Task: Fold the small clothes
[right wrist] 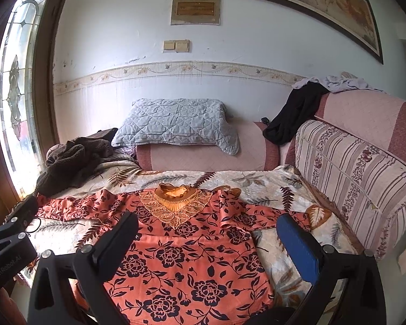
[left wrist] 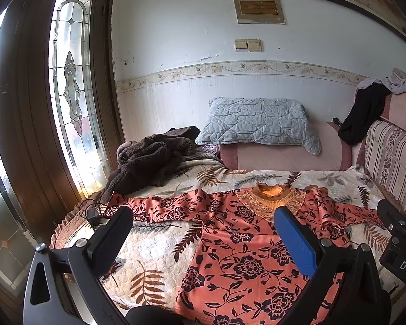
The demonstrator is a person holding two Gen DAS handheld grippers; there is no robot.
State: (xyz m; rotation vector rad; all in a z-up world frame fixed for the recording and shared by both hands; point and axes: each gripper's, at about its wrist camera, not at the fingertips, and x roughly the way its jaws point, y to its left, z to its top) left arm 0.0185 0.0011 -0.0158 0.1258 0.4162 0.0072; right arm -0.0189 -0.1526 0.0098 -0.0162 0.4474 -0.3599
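An orange blouse with black flowers (left wrist: 246,249) lies spread flat on the leaf-patterned bedspread (left wrist: 154,246), collar away from me and both sleeves out to the sides. It also shows in the right wrist view (right wrist: 192,260). My left gripper (left wrist: 203,224) is open and empty, held above the blouse's left half. My right gripper (right wrist: 207,230) is open and empty above the blouse's right half. The right gripper's body shows at the left wrist view's right edge (left wrist: 400,241).
A brown fleece garment (left wrist: 151,159) is heaped at the far left of the bed. A grey quilted pillow (left wrist: 259,122) rests on the pink bolster. Black and white clothes (right wrist: 297,111) hang over the sofa back. A black cable (left wrist: 92,214) lies at the bed's left edge.
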